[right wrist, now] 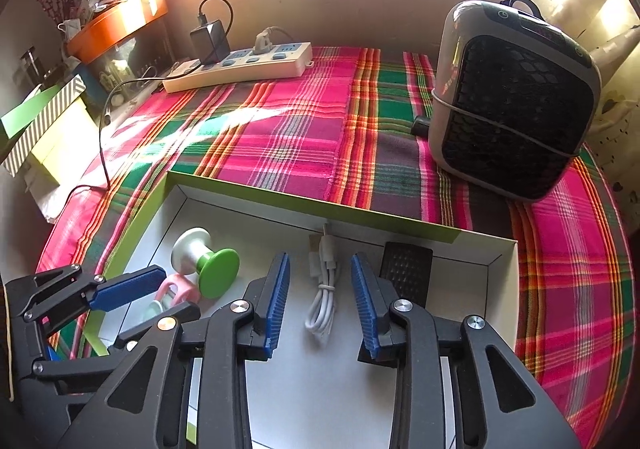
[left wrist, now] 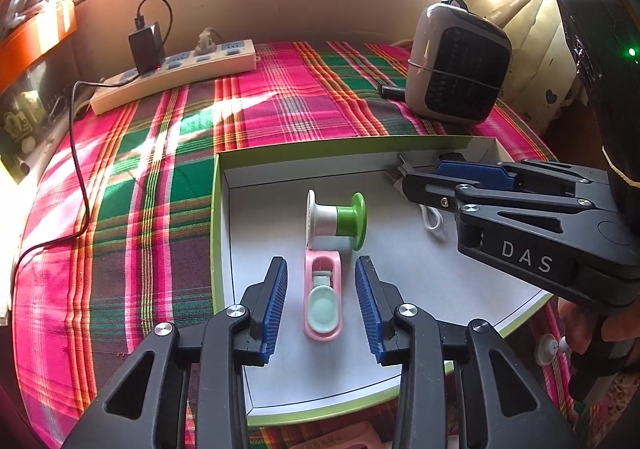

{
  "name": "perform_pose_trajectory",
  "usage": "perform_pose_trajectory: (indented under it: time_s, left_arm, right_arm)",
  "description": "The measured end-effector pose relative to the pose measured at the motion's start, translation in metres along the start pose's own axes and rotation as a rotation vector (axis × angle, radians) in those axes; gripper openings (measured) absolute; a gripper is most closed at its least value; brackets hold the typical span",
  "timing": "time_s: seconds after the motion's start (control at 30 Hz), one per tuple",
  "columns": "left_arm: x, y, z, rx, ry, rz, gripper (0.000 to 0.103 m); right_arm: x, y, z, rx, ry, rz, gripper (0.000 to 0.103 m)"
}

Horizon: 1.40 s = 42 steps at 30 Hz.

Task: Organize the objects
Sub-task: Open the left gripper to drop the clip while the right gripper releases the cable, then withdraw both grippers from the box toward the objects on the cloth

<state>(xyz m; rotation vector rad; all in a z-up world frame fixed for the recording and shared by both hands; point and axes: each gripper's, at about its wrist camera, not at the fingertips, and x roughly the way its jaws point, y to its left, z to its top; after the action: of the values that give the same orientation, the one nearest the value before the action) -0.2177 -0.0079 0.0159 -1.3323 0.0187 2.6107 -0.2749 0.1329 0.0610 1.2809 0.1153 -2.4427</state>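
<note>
A shallow white box with a green rim (left wrist: pixel 218 233) (right wrist: pixel 304 201) lies on the plaid cloth. In it lie a pink and mint holder (left wrist: pixel 323 297) (right wrist: pixel 172 291), a white and green spool (left wrist: pixel 338 221) (right wrist: pixel 208 261), a coiled white USB cable (right wrist: pixel 322 289) (left wrist: pixel 432 221) and a small black ribbed block (right wrist: pixel 406 273). My left gripper (left wrist: pixel 322 307) is open, its jaws either side of the pink holder and apart from it. My right gripper (right wrist: pixel 320 299) is open, its jaws either side of the cable. It also shows in the left wrist view (left wrist: pixel 424 189).
A grey and black fan heater (left wrist: pixel 458 63) (right wrist: pixel 512 97) stands at the back right. A white power strip (left wrist: pixel 176 71) (right wrist: pixel 240 65) with a black charger lies at the back left, its black cord trailing down the left side. A small white spool (left wrist: pixel 550 347) lies right of the box.
</note>
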Motion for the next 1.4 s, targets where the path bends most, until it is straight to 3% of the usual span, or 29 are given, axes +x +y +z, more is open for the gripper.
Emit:
perform_pose_trajectory:
  time_s: [0.53,0.67,1.4]
  left_arm:
    - [-0.038,-0.004,-0.011,0.007,-0.059,0.013,0.034]
    - [-0.047,-0.009,-0.017,0.028,-0.067,0.052,0.034]
    - [-0.084,0.012,-0.059,-0.068,-0.088,0.025,0.034]
  right_arm:
    - [-0.048,0.001,-0.018,0.026,-0.083,0.026,0.035]
    - [-0.056,0.002,-0.026,0.029,-0.091,0.024,0.037]
    - [-0.108,-0.013,-0.081,0.074,-0.137,-0.016,0.040]
